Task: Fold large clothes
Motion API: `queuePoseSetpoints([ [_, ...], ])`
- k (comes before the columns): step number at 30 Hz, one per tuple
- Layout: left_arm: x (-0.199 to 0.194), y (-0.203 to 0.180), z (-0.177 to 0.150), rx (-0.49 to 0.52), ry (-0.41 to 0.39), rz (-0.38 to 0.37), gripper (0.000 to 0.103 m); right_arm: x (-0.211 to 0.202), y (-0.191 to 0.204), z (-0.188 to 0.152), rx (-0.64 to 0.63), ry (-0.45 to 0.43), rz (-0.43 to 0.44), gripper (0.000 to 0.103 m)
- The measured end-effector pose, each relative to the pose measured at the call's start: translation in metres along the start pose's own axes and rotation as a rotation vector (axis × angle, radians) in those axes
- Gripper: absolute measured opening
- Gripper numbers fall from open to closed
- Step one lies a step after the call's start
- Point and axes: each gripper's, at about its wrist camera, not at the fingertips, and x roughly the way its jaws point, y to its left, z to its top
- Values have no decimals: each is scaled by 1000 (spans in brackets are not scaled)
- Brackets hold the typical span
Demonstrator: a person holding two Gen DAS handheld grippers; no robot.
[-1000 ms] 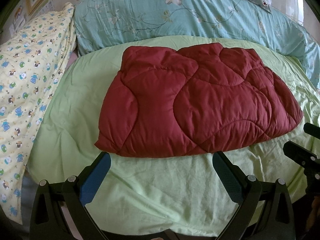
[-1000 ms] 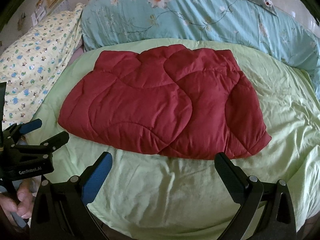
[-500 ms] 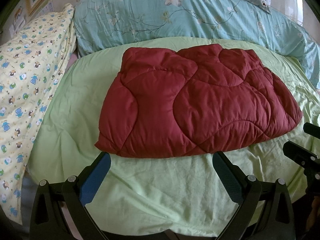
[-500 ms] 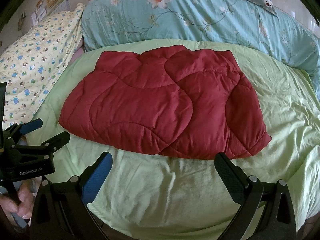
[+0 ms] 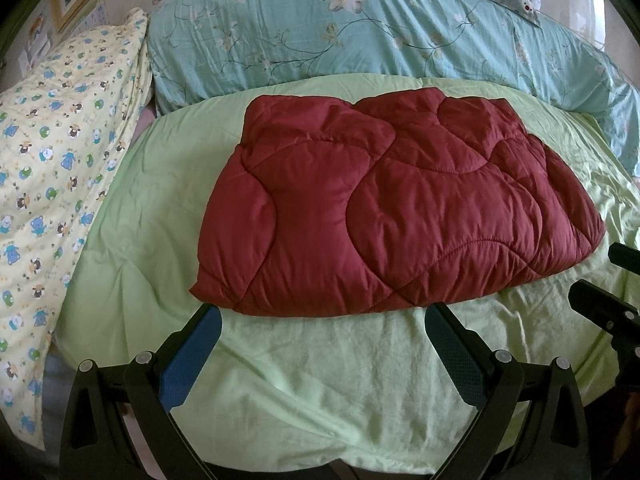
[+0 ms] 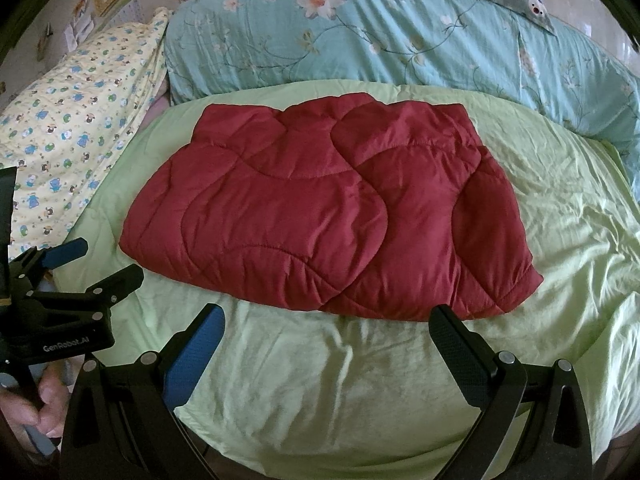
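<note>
The red quilt (image 5: 396, 216) lay folded on the green sheet (image 5: 320, 380), in front of the blue duvet (image 5: 380, 28). The left gripper (image 5: 322, 320) and the right gripper (image 6: 326, 320) both stood wide open near its near edge, holding nothing.

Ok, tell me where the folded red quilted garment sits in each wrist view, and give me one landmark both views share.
Left wrist view: the folded red quilted garment lies centre frame, stretching right, on the light green bedsheet.
Right wrist view: the garment lies centre frame, slightly left, on the same sheet.
Shared landmark: the teal floral duvet, bunched behind the garment in both.
</note>
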Motion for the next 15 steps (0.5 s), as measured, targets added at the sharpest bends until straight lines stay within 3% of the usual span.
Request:
queuePoseSetpoints([
  [15, 0, 1, 1, 7, -5, 0, 102, -2, 0, 2, 0, -5, 0, 103],
])
